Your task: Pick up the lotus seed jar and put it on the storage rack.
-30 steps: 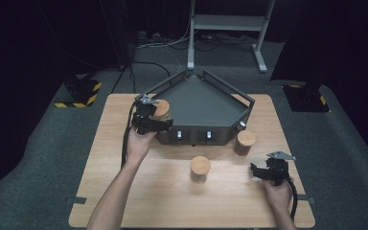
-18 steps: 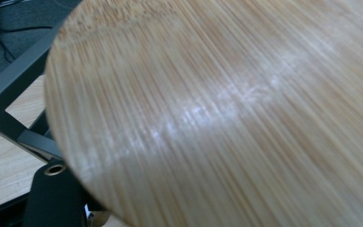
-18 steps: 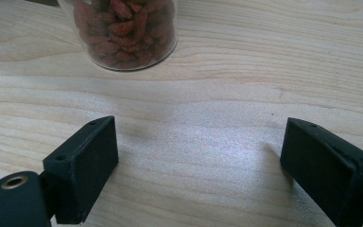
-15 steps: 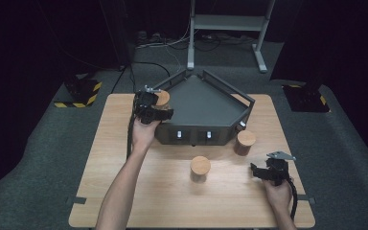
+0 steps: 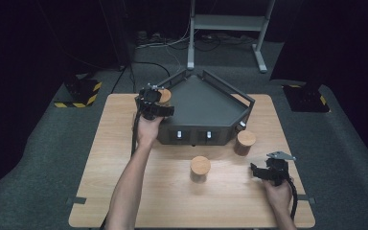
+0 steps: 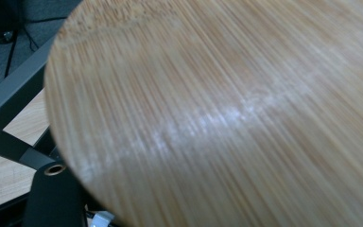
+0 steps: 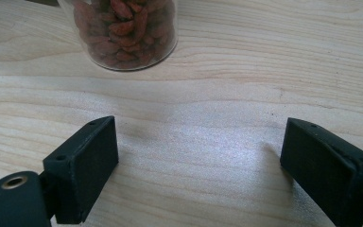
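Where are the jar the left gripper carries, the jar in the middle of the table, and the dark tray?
carried jar [image 6: 227,113], left gripper view, its bamboo lid
middle jar [image 5: 200,166], high view, its lid top
dark tray [image 5: 206,103], high view, its bare floor

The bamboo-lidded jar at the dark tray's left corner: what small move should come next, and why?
Probably lower the jar into the dark tray. The left tongs hold it at the tray's left rim, its bamboo lid close to the camera.

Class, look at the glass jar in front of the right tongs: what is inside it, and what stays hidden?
The jar holds reddish dried berries, seen through its clear wall. Its top and lid are cut off by the frame edge.
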